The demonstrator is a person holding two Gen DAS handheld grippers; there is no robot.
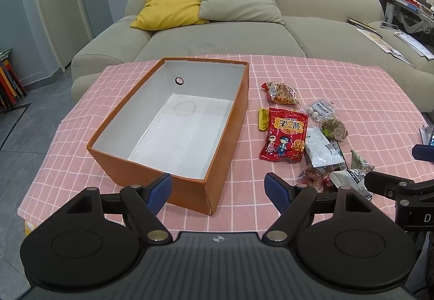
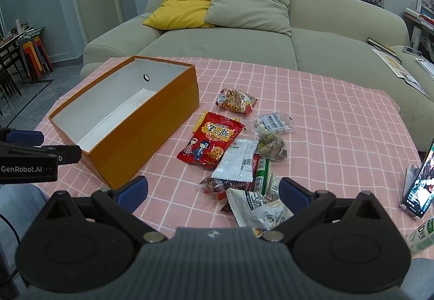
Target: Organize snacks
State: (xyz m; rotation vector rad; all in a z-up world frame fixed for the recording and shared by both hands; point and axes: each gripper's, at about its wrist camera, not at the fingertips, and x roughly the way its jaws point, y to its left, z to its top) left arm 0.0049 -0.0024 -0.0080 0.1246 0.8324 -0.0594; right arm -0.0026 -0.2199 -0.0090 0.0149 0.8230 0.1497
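An open orange box with a white empty inside stands on the pink checked tablecloth; it also shows in the right wrist view. Right of it lie several snack packs: a red bag, an orange-print bag, a white pack, a clear pack of white balls and a grey-white bag. My left gripper is open and empty above the box's near corner. My right gripper is open and empty just before the near packs.
The table ends at a beige sofa with yellow and grey cushions. A phone on a stand and a green-white packet sit at the right edge. Stacked stools stand on the floor at left.
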